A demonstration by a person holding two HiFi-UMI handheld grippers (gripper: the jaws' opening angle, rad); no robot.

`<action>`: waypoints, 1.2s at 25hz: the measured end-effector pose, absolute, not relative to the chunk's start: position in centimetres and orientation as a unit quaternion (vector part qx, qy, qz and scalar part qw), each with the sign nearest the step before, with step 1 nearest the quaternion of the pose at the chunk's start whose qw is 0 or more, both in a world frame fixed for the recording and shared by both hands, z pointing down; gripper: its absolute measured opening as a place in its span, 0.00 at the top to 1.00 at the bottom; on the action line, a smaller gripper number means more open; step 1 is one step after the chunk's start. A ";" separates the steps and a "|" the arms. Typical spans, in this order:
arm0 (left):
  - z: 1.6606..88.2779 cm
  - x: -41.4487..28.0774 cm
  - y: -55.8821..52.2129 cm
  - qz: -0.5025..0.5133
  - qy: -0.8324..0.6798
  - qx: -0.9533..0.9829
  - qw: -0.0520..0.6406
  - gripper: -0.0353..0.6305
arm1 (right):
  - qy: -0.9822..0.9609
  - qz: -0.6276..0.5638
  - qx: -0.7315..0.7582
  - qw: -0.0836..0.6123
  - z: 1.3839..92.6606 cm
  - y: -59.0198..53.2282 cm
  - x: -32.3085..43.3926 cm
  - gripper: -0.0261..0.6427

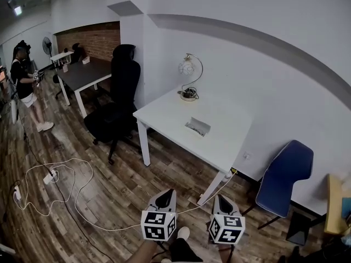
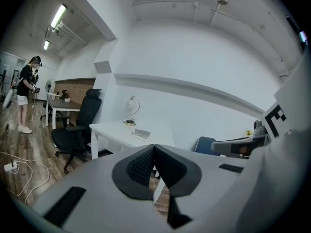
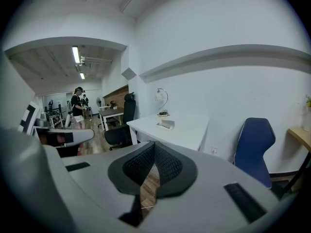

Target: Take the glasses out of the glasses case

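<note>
Low at bottom centre, the grey left gripper and right gripper are hanging with jaws pressed together, gripping nothing, because the small grey rectangular glasses case is lying well apart on the white counter at mid-frame; an approach seems needed first.

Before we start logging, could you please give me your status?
Left gripper and right gripper shut, empty. Glasses case on white table, not yet reached. Cable across floor ahead.
</note>
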State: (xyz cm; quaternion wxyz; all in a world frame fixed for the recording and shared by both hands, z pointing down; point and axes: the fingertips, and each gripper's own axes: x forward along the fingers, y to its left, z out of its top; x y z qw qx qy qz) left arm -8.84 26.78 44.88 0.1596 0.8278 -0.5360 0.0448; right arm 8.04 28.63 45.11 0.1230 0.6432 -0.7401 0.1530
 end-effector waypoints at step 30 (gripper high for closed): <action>45.8 -3.5 3.6 0.074 -0.552 0.814 0.168 0.92 | -0.753 0.178 0.619 0.131 45.8 4.3 14.1 0.91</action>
